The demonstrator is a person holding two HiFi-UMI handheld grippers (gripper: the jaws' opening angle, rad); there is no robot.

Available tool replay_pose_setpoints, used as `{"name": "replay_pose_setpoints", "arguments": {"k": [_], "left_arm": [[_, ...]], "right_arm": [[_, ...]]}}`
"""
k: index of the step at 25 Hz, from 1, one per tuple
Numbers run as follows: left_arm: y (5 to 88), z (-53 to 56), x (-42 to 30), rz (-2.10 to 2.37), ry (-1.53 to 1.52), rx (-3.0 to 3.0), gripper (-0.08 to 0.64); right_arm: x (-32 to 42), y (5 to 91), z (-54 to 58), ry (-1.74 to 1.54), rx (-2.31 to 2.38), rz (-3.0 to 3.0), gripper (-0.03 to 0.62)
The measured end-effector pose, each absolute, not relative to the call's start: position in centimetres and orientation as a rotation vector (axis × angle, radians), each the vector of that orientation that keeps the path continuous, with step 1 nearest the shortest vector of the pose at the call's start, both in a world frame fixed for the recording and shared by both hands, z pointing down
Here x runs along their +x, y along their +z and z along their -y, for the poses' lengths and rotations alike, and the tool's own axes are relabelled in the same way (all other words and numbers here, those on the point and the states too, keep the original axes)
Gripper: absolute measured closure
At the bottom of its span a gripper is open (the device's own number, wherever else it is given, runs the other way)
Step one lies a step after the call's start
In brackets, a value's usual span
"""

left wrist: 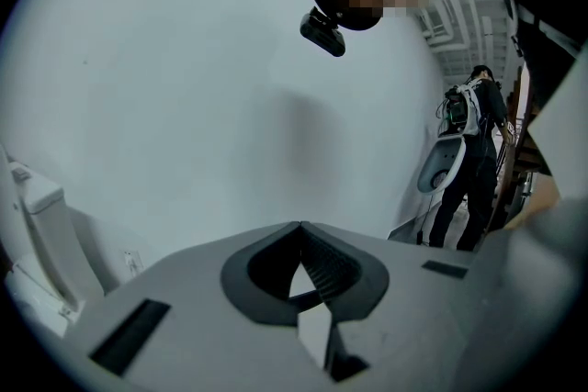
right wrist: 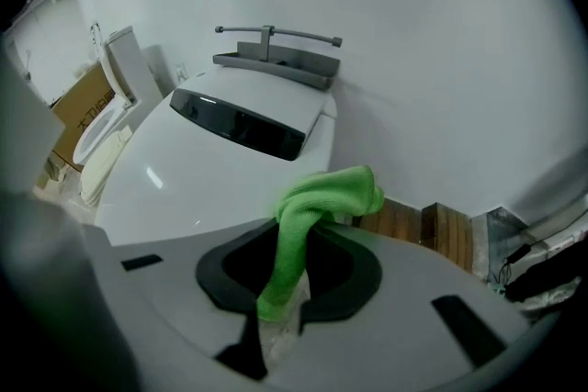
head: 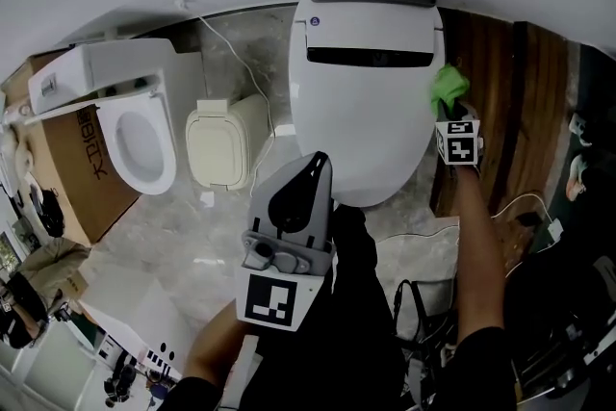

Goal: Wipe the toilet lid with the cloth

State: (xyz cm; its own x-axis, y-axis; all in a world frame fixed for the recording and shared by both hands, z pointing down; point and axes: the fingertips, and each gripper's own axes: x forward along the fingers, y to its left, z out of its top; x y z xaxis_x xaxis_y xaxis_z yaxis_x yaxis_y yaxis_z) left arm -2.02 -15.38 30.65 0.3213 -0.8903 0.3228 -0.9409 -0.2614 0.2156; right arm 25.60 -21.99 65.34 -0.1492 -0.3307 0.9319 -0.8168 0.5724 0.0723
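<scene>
R gripper [head: 450, 109] clamped the green cloth [right wrist: 323, 193], wad bunched past its fingertips at the toilet lid [head: 361, 101] edge, prob. ready to wipe; L gripper [left wrist: 300, 229] was shut, empty, held clear.

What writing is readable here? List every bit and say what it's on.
Nothing reads clearly.
Cardboard box: large dark print, sideways, illegible.
Toilet lid: small round blue badge near the back, too small to read.
Left gripper, right gripper: square markers only, no words.
Cloth: no print.
</scene>
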Motion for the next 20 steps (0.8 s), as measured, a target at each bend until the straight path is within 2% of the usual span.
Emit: {"name": "replay_pose_setpoints", "arguments": {"k": [20], "left_arm": [[34.2,14.2,-6.4,1.702,0.138,2.123,0.551]], "right_arm": [[17.8,68.0,22.9,0.610,0.722,1.846,0.523]]}}
